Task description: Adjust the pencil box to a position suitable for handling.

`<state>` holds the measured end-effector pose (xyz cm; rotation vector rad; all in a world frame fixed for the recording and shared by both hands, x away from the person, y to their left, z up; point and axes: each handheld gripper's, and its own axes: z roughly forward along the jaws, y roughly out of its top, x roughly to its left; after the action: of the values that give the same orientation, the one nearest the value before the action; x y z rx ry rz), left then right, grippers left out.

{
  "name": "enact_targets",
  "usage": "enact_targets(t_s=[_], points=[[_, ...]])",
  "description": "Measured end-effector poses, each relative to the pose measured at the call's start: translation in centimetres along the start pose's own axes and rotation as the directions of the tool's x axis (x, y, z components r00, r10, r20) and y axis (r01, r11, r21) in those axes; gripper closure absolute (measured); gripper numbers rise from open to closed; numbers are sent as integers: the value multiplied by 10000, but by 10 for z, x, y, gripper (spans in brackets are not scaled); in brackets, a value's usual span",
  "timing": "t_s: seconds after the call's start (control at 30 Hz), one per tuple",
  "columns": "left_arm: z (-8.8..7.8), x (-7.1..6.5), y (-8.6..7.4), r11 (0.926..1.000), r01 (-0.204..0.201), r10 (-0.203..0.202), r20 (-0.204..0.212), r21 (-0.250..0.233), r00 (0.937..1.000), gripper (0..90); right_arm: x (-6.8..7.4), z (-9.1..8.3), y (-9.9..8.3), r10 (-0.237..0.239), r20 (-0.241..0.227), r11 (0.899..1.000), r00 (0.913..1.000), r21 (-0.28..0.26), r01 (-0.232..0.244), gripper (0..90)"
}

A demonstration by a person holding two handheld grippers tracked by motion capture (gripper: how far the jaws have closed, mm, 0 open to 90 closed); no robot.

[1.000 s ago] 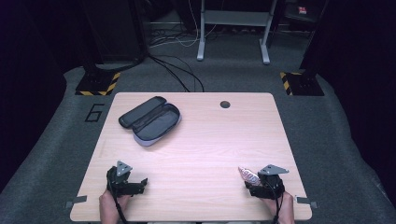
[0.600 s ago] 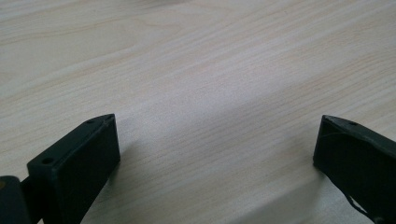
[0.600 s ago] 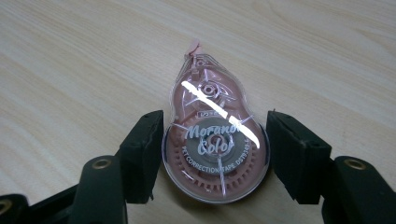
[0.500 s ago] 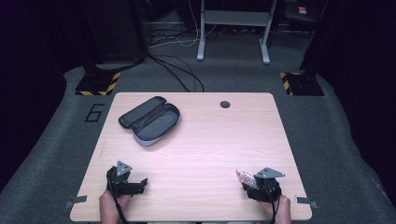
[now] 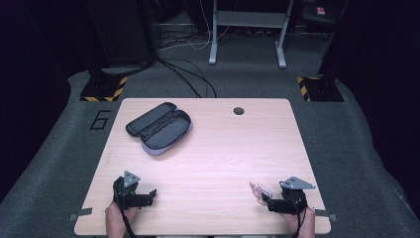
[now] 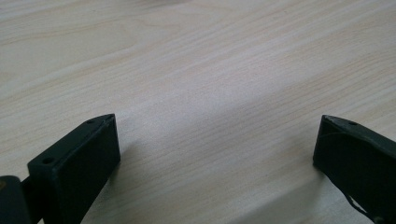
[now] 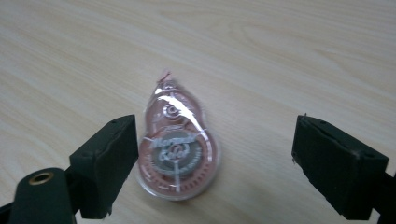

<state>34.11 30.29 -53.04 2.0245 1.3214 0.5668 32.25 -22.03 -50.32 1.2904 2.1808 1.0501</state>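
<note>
Two grippers sit low at my near table (image 5: 218, 148) edge. My right gripper (image 7: 215, 154) has just been opening; its jaws stand wide with the pink correction-tape dispenser (image 7: 176, 149) lying flat between them, beside the left jaw, unclamped. My left gripper (image 6: 215, 144) gapes wide over bare wood. One open pencil case (image 5: 159, 129) lies far left.

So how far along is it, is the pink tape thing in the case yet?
Not yet. Done: the case lies open at the table's far left. In hand: the right gripper has just been opening, and the pink correction tape lies flat on the table between its jaws, unpressed. Probably left: gripping it and carrying it to the case. The left gripper rests open.
</note>
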Motion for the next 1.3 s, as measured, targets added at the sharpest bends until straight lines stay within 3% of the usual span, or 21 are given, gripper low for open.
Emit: enact_targets(t_s=[0.1, 0.17, 0.27, 0.43, 0.6, 0.67, 0.8, 1.3], points=[[1, 0, 0, 9999, 40, -40, -27, -153, 10000, 4, -21, -7, -1, 173, 288, 9998, 9994, -110, -170, 106], [1, 0, 0, 9999, 30, -31, -26, -141, 10000, 4, -24, -7, -1, 173, 365, 9998, 9992, -87, -170, 104], [2, 0, 0, 9999, 53, -54, -54, -132, 10000, 4, -45, -2, -7, 361, 628, 9992, 9974, 145, -371, 77], [3, -1, 1, 9996, 221, -226, -233, -193, 9995, 4, -58, 9, -11, 373, 835, 9975, 9958, 565, -421, 67], [4, 1, 3, 9978, 588, -601, -450, -302, 9972, 39, -63, 17, -14, 297, 988, 9975, 9947, 613, -359, 71], [4, 3, 6, 9964, 788, -800, -376, -324, 9961, 63, -65, 18, -13, 155, 1032, 9978, 9945, 629, -220, 72], [4, 11, 15, 9922, 1162, -1171, -172, -445, 9930, 72, -66, 19, -12, 386, 1002, 9968, 9942, 656, -453, 67], [7, 42, 70, 9841, 1598, -1617, -182, -774, 9867, 54, -66, 19, -13, 344, 1005, 9973, 9943, 612, -407, 65]])
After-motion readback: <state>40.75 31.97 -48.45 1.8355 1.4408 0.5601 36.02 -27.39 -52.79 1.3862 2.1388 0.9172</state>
